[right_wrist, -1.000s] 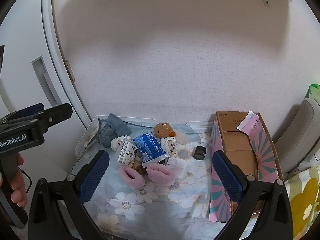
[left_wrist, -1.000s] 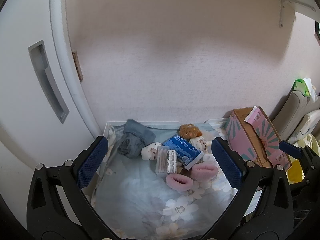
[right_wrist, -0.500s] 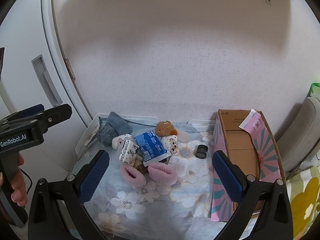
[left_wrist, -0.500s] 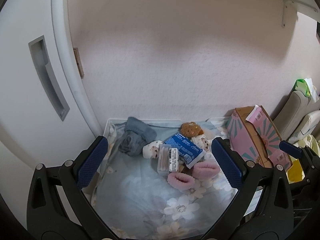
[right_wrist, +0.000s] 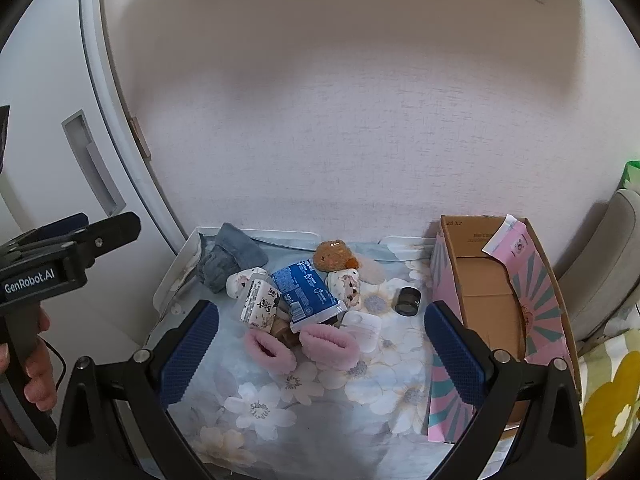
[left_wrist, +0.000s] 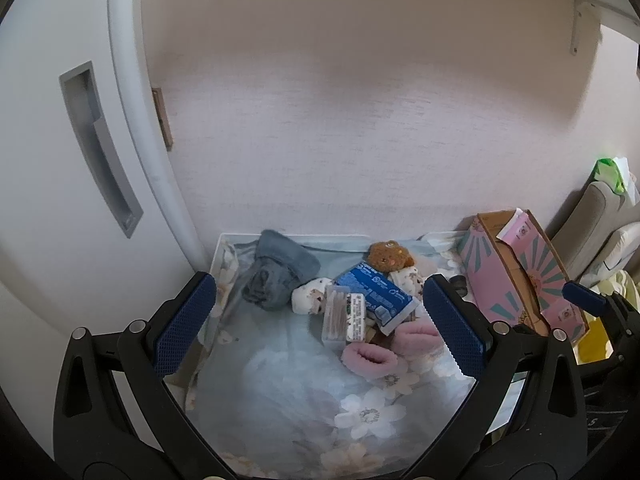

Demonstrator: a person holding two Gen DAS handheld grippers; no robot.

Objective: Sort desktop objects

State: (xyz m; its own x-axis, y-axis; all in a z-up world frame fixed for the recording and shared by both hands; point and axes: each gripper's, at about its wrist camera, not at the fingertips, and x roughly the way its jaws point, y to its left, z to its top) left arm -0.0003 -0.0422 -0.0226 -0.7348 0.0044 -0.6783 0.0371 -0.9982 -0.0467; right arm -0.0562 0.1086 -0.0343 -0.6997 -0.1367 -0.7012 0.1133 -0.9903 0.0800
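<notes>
A pile of small things lies on a floral cloth (right_wrist: 312, 408): a blue packet (right_wrist: 306, 294) (left_wrist: 374, 292), two pink fuzzy slippers (right_wrist: 324, 346) (left_wrist: 370, 356), a brown plush bear (right_wrist: 334, 256) (left_wrist: 388, 256), a clear box of cotton swabs (left_wrist: 335, 316), a grey sock bundle (right_wrist: 228, 260) (left_wrist: 272, 280), patterned white socks (right_wrist: 348, 286) and a small black jar (right_wrist: 408, 300). My left gripper (left_wrist: 320, 324) is open and empty, held above the pile. My right gripper (right_wrist: 320, 344) is open and empty, held above the slippers.
An open pink cardboard box (right_wrist: 492, 308) (left_wrist: 520, 268) stands at the right of the cloth. A white cabinet door with a recessed handle (left_wrist: 96, 152) is at the left. A wall is behind. A chair (left_wrist: 588, 232) stands at the far right.
Both grippers have drifted slightly forward and down toward the pile; the objects sit a little lower and larger in view. Nothing was grasped or moved.
</notes>
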